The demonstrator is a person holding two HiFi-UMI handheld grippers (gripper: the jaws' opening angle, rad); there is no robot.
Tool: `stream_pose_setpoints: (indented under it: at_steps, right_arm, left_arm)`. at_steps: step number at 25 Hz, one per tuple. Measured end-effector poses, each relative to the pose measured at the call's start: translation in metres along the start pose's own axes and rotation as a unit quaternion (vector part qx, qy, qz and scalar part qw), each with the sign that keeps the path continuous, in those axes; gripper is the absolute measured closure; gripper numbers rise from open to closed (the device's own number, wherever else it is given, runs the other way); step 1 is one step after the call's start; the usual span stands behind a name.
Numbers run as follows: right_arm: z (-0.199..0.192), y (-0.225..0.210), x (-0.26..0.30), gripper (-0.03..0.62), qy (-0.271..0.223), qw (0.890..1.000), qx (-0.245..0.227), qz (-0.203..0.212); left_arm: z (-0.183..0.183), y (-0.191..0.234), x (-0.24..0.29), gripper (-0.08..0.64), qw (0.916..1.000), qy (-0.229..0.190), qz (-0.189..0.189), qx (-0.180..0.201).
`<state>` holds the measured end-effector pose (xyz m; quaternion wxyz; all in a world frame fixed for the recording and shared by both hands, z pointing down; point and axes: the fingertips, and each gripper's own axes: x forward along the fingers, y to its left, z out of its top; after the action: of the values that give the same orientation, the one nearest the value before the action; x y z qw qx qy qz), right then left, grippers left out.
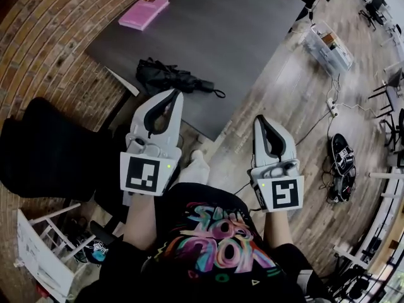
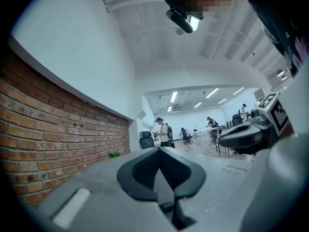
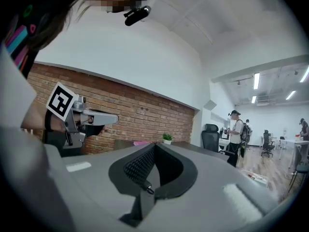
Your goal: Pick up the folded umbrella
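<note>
1. Closest in, the person's black shirt is showing a swirling print in pink, teal and white, its soft cloth creasing across the front.
2. Just beyond it, the left tongs and right tongs are reaching out level. Both are smooth pale-grey plastic shells with black rubbery jaw linings.
3. Seen from their own camera, the left tongs are closing to a point, the curved black jaws meeting at the tips around an empty teardrop gap; they are gripping nothing.
4. Likewise, the right tongs are standing fully closed and empty, one jaw lining showing a ribbed, dimpled texture.
5. Lying on the near left part of the bench, close to its near edge, is the folded umbrella. It is black, its thin fabric bunching in loose, crumpled folds, with a stubby handle and a thin cord loop pointing right.
6. From the head view, the left tongs' tips are appearing just near of the umbrella; contact cannot be made out. The right tongs are hanging off the bench's right edge, well apart from it.
7. Matte dark grey, the bench is flat and rectangular. A flat pink book is lying at its far left.
8. Rough red brick wall is running along the left, and pale wood-plank floor is spreading to the right.
</note>
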<state>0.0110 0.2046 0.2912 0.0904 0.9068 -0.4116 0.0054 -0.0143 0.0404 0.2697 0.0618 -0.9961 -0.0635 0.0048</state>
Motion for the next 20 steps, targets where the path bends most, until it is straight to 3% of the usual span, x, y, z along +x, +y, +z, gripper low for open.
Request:
stream_pose_setpoints:
  at_steps: [8,12,20]
  right_arm:
    - [-0.002,-0.014,0.072,0.594,0.01,1.0,0.007,0.028]
    - [-0.005,-0.019,0.092,0.594,0.018,0.999,0.013,0.03]
    - [-0.015,-0.013,0.128,0.594,0.031,0.997,0.009,0.071]
  left_arm:
    - [-0.012,0.049,0.042,0.558,0.9994,0.017,0.027,-0.011]
    - [-0.02,0.064,0.048,0.558,0.999,0.03,0.034,-0.007]
    - [-0.042,0.091,0.046,0.558,0.9956,0.045,0.079,-0.024]
